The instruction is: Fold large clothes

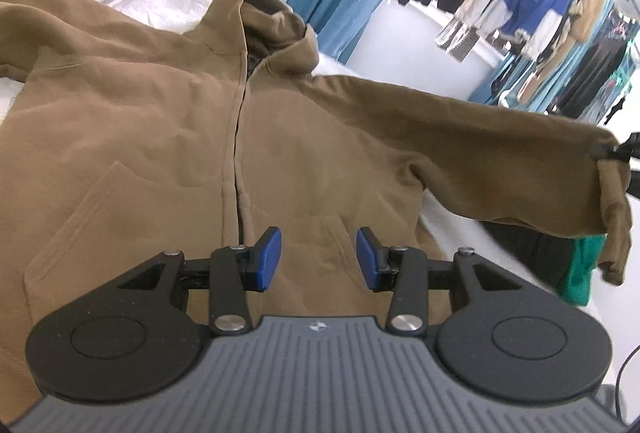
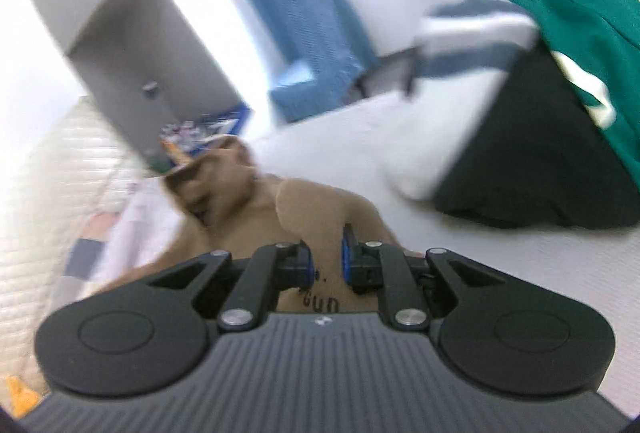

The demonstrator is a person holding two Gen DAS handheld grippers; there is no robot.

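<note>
A brown hooded jacket (image 1: 168,137) is spread front side up on a white bed cover. The front opening is closed along a straight seam down the middle, and a slanted pocket is stitched on each side of it. The hood (image 1: 276,29) is bunched up at the far end, with a darker lining seen inside. One sleeve (image 1: 480,149) is lifted off the surface and stretched out sideways, its cuff (image 1: 612,193) hanging down at the end. In the blurred right wrist view, brown fabric (image 2: 320,217) of the same garment is seen, with dark lettering printed on it.
</note>
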